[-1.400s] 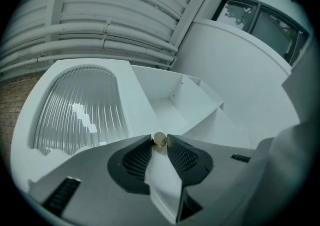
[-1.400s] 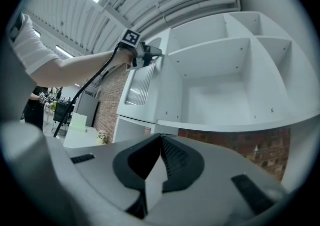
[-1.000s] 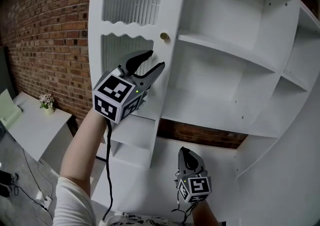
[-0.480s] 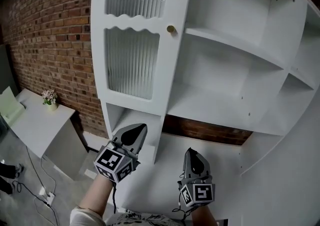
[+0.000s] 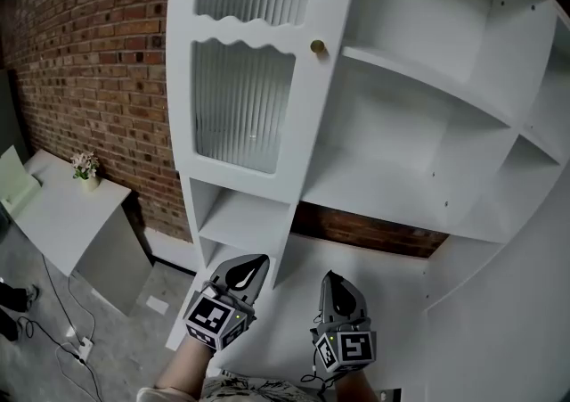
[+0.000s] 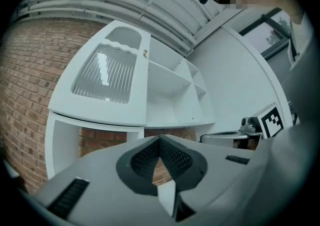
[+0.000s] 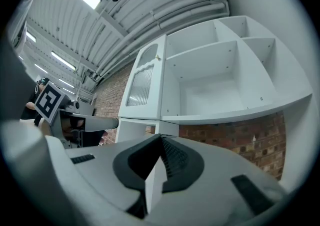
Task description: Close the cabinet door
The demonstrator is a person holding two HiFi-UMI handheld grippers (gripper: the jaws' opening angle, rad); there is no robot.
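The white cabinet door has two ribbed glass panes and a small brass knob. It lies flat against the cabinet's left section and looks flush with the frame; it also shows in the left gripper view. My left gripper hangs low, well below the door and apart from it, jaws shut with nothing between them. Beside it, my right gripper is also shut and empty. Both point at the cabinet's lower part.
Open white shelves fill the cabinet right of the door, and open cubbies sit under it. A brick wall runs left. A low white table carries a small flower pot. Cables lie on the floor.
My left gripper dropped from beside the door near the knob to low in the view, and its jaws went from open to shut. The right gripper hardly moved.
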